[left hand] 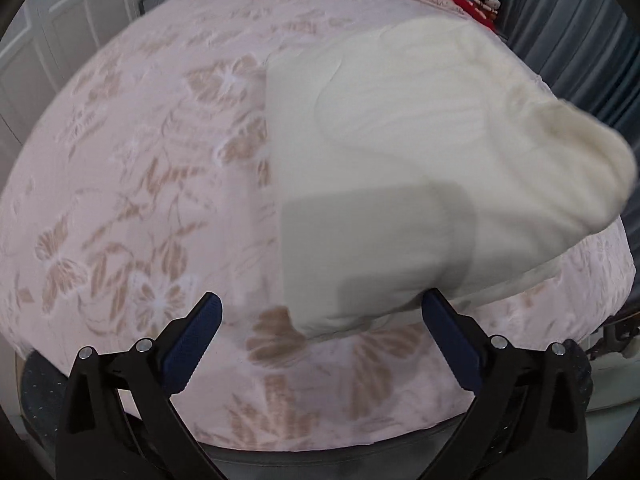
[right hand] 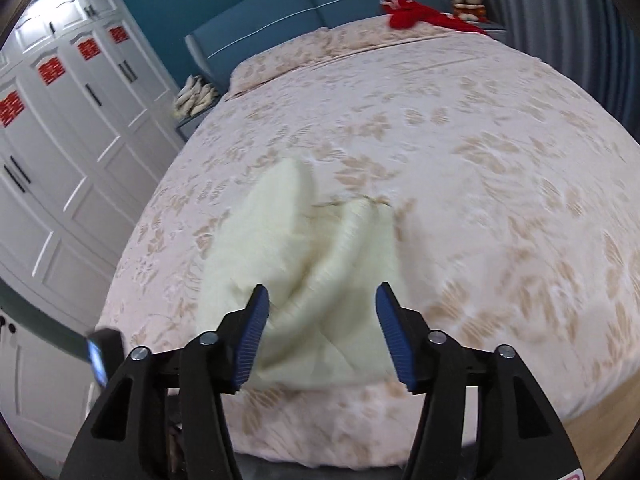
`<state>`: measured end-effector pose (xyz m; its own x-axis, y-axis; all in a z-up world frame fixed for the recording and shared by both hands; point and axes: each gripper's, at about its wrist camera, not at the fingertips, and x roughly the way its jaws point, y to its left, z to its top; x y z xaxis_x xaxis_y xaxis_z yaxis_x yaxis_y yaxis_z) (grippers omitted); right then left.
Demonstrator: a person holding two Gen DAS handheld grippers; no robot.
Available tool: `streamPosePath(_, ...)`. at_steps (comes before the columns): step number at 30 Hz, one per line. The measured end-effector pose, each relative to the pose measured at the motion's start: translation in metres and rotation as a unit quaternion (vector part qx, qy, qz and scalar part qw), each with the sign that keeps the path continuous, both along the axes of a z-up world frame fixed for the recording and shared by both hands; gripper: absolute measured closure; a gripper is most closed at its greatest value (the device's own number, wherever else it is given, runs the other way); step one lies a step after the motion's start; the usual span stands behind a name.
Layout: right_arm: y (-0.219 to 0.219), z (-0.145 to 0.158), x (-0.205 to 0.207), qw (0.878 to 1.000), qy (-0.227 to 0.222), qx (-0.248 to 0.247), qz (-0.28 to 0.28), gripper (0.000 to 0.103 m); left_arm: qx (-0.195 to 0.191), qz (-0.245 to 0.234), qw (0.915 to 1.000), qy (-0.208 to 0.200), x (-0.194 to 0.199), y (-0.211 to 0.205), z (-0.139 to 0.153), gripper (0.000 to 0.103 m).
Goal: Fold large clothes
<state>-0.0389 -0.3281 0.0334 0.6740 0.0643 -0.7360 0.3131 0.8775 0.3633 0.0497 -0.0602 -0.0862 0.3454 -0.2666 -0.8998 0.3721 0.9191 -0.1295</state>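
Cream cloth, the garment [left hand: 400,168], is lying on the bed [left hand: 140,160], toward the foot edge, and both claws are being held just above it with nothing between their pads. In the left wrist view the left gripper [left hand: 320,340] is spread as wide as it goes, its pads flanking the garment's nearest corner without touching it. In the right wrist view the right gripper [right hand: 320,332] is held partly open over the garment's near end; the cloth is seen between the pads, but no pinch is being made.

Beyond the claws, the garment is not lying flat. One part is puffed up in loose ridges, with a bulge hanging toward the bed's side edge. Trouble is likely to be caused by that: a fold made over trapped ridges would probably be set crooked, and a grab at a thick ridge could take several layers at once. The overhanging bulge might be dragged off the bed by a careless pull.

Farther off, near the headboard [right hand: 320,0], a red item [right hand: 420,16] is lying well apart from the garment and is not judged a hazard.
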Motion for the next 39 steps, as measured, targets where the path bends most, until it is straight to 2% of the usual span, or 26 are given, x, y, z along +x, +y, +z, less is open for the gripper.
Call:
streamPosePath(3,0.017,0.004,0.032,1.000,0.004,-0.002,0.026,0.038,0.009,-0.022,0.9997,0.006,-0.001,-0.008,-0.010,0.005)
streamPosePath(5,0.025,-0.004,0.049,0.999,0.026,0.001,0.036,0.037,0.022,-0.037,0.9991,0.002,-0.002,-0.015,-0.017,0.005)
streamPosePath(10,0.042,-0.041,0.077,0.994,0.094,-0.001,0.048,0.039,0.009,-0.028,0.9995,-0.006,0.003,-0.014,-0.026,0.009)
streamPosePath(11,0.044,-0.045,0.079,0.994,0.101,-0.005,0.048,0.049,0.005,-0.026,0.9996,-0.002,0.005,-0.011,-0.028,0.013)
streamPosePath(12,0.045,-0.050,0.081,0.993,0.106,-0.004,0.050,0.057,-0.004,-0.030,0.9995,0.010,0.008,-0.008,-0.030,0.023)
streamPosePath(13,0.044,-0.053,0.081,0.993,0.110,0.002,0.051,0.073,-0.014,-0.031,0.9992,0.021,0.010,-0.006,-0.031,0.031)
streamPosePath(14,0.041,-0.054,0.081,0.993,0.109,0.007,0.048,0.080,-0.022,-0.029,0.9989,0.029,0.012,-0.004,-0.030,0.033)
streamPosePath(16,0.037,-0.047,0.078,0.994,0.091,0.018,0.049,0.085,-0.037,-0.032,0.9980,0.040,0.012,-0.002,-0.027,0.049)
streamPosePath(18,0.031,-0.031,0.071,0.996,0.064,0.034,0.051,0.086,-0.042,-0.036,0.9977,0.040,0.010,-0.002,-0.021,0.057)
streamPosePath(22,0.022,-0.010,0.048,0.998,0.036,0.006,0.047,0.087,-0.051,-0.044,0.9975,0.019,0.005,-0.005,0.002,0.068)
streamPosePath(26,0.000,-0.024,0.021,0.999,0.048,0.002,0.012,0.088,-0.061,-0.060,0.9963,0.005,0.001,-0.013,0.021,0.072)
streamPosePath(29,-0.019,-0.056,0.004,0.997,0.074,0.013,-0.020,0.088,-0.058,-0.072,0.9957,0.000,-0.007,-0.025,0.026,0.073)
streamPosePath(32,-0.027,-0.086,-0.005,0.996,0.084,0.027,-0.033,0.088,-0.041,-0.079,0.9960,-0.004,-0.011,-0.034,0.023,0.073)
streamPosePath(39,-0.031,-0.127,-0.003,0.995,0.085,0.053,-0.030,0.087,-0.022,-0.070,0.9972,0.014,-0.012,-0.035,0.004,0.073)
